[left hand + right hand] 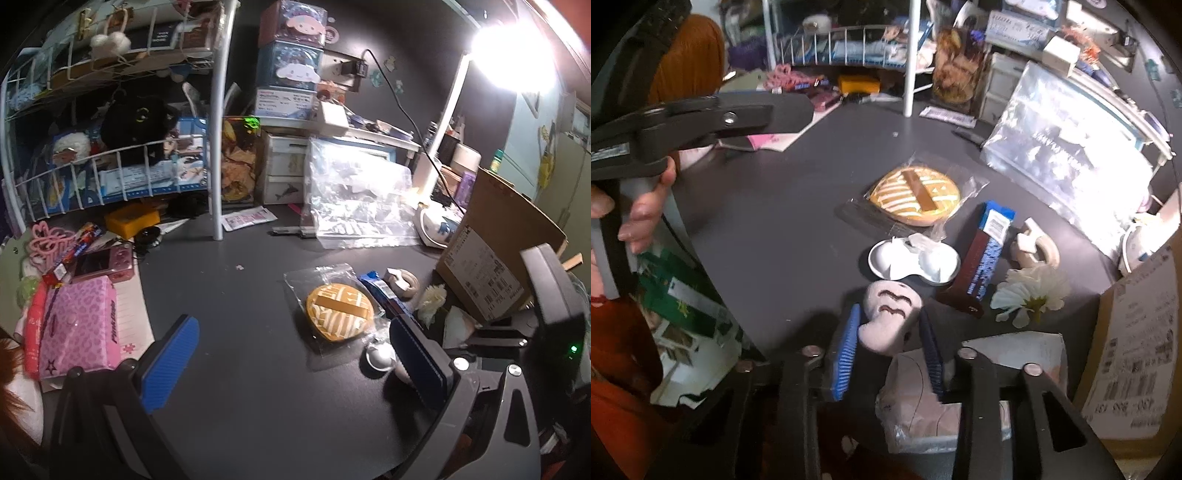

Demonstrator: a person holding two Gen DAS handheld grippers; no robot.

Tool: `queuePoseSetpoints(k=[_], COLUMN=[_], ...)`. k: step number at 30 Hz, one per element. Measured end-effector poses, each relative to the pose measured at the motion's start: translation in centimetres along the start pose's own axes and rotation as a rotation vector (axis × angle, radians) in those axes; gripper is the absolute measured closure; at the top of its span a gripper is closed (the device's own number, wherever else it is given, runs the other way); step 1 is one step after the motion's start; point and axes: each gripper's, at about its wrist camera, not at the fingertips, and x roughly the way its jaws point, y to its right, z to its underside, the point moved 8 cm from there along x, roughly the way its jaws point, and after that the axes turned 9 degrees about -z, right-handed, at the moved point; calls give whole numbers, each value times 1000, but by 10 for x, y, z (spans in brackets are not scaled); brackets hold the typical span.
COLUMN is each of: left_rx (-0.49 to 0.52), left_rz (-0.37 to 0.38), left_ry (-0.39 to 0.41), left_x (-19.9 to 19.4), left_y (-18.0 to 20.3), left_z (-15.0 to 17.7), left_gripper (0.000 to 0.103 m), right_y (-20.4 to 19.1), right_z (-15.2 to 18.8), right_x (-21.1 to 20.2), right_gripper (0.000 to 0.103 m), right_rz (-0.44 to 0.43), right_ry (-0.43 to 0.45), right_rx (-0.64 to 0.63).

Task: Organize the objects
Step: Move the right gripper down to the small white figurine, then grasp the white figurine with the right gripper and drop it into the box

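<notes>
Your right gripper [890,328] is clamped on a small pink sponge [888,319], blue pads pressing both sides, at the near edge of the dark desk [768,229]. Taking the sponge as ref: silver tray [912,264] just behind it, bagged orange disc [916,201] further back, blue box [988,251] & white flower [1032,291] to its right. Your left gripper [291,365] is spread wide w/ nothing between the pads, left of the disc.
</notes>
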Motion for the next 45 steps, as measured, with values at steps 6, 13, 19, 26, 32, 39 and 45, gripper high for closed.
queuePoseSetpoints(k=[6,13,19,26,32,39,45], left_rx=[57,93,122,190,268,360,406], left_rz=[149,371,512,538,555,580,567], left_ry=[-50,-147,-179,-185,-164,-212,-298], left_x=[-4,-20,-47,-58,-59,-40,-5], left_y=[21,52,83,128,182,259,302], left_z=[4,-7,-40,-77,-114,-141,-139], left_gripper=[2,36,55,68,74,74,74], right_y=[-2,-23,-32,-18,22,85,137], right_z=[-2,-28,-51,-57,-52,-31,-10], right_x=[-6,-52,-94,-138,-185,-227,-230], right_gripper=[85,85,85,85,85,85,85], right_rz=[-4,-27,48,112,185,254,260], right_ry=[13,159,272,357,419,424,355], right_rx=[-19,-115,-240,-298,-254,-152,-34])
